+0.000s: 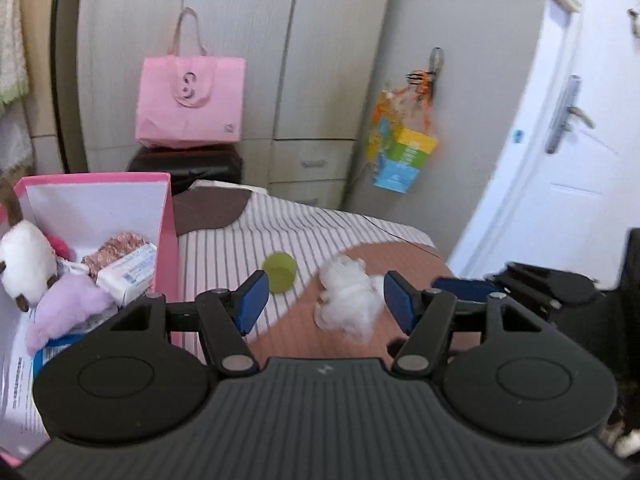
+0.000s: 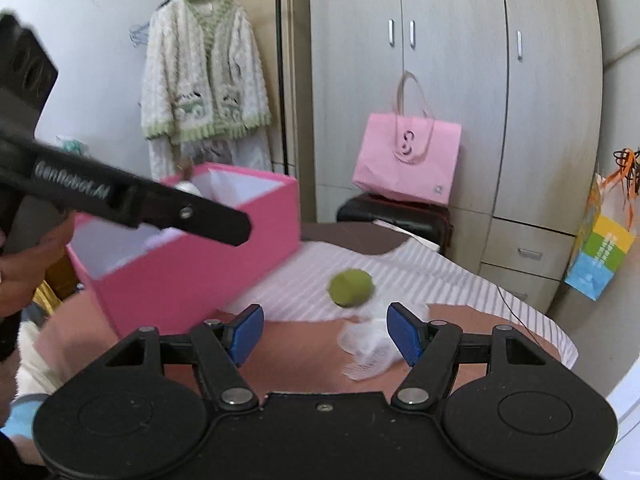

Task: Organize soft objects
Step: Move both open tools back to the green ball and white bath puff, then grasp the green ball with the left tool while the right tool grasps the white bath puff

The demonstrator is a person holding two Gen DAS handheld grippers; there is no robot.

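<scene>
While both claws hang over the bed point(image 1: 248, 236), neither pinches anything: the left claw point(image 1: 326, 302) stands spread, its blue pads point(image 1: 254, 300) apart with only bedding showing between them, and the right claw point(image 2: 324, 334) is spread likewise. From the left wrist, a white fluff point(image 1: 348, 296) lies on the brown patch of the cover just inside the right-hand pad, and a green ball point(image 1: 280, 272) sits on the striped part just beyond the left-hand pad; whether pad and fluff touch is hard to tell. From the right wrist the fluff point(image 2: 368, 344) is blurred and partly behind the right-hand pad, with the ball point(image 2: 351, 288) just beyond it.

A pink box point(image 1: 166, 236) stands open at the left of the bed. Inside it are a white plush point(image 1: 26, 260), a lilac plush point(image 1: 72, 304), a pinkish knit lump point(image 1: 114, 250) and a white packet point(image 1: 130, 276); the box's near side is cut off by the frame and hidden under the claw body. In the right wrist view the box point(image 2: 192, 276) is crossed by the left tool's black arm point(image 2: 132, 200), which hides most of its contents, and a hand point(image 2: 28, 268) shows at the left edge, partly cut off.

Beyond the bed a pink bag point(image 2: 408, 160) rests on a dark case point(image 2: 394, 216) before a wardrobe point(image 2: 460, 80). A cardigan point(image 2: 204, 76) hangs at the left.
</scene>
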